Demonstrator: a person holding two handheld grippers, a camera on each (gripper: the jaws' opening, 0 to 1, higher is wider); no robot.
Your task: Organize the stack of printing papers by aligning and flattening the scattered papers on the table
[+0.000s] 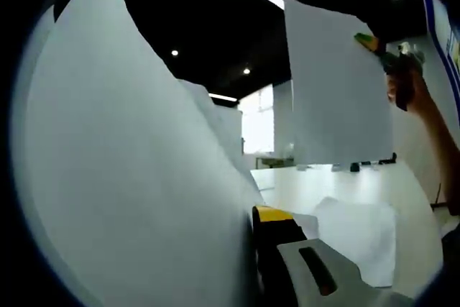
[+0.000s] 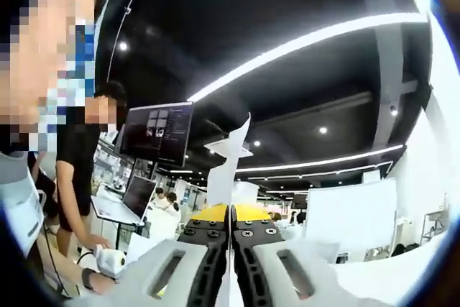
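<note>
Holding one printing paper sheet [image 2: 228, 150] edge-on, the right gripper [image 2: 230, 224] has its jaws pinched on it. Left gripper [image 1: 269, 231]: jaw state cannot be told; a limp sheet [image 1: 129, 177] drapes beside it. Thin, floppy stock: grip near edges.

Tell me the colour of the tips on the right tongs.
Yellow tips on the right tongs, shut on a sheet of paper; clearest in the right gripper view.

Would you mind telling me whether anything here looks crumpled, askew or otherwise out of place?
Yes. In the left gripper view, a crumpled sheet lies rumpled on the white table rather than flat. Two more sheets are up in the air, not stacked: a large bowed sheet beside the left hand-held gripper, and another hanging from the right hand-held gripper.
</note>
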